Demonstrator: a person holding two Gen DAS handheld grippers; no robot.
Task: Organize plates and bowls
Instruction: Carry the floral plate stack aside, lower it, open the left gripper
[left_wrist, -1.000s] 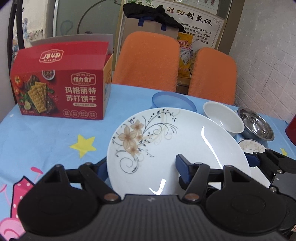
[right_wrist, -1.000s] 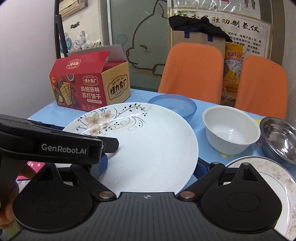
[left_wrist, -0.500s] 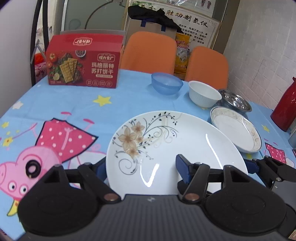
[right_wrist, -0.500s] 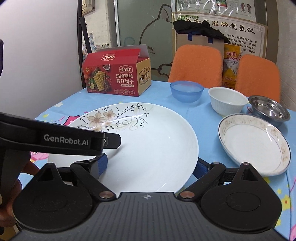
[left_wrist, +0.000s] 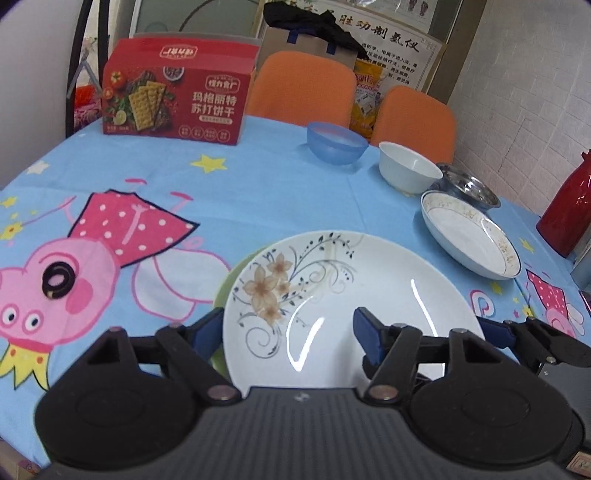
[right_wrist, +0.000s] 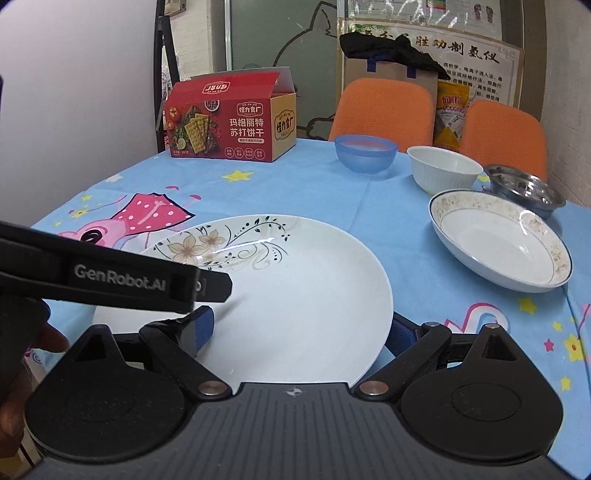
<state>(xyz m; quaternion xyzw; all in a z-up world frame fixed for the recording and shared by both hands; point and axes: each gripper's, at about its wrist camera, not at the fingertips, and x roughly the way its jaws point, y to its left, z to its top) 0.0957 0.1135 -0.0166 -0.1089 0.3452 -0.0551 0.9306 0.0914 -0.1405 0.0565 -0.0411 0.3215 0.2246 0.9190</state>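
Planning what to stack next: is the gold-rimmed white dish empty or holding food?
Empty: the gold-rimmed white dish shows a bare white well, with only brownish speckling around its rim.

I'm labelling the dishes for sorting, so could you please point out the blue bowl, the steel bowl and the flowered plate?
blue bowl (right_wrist: 365, 159): right wrist view, on its outer front wall.
steel bowl (right_wrist: 524, 186): right wrist view, on its inside.
flowered plate (left_wrist: 351, 295): left wrist view, on its bare white centre.
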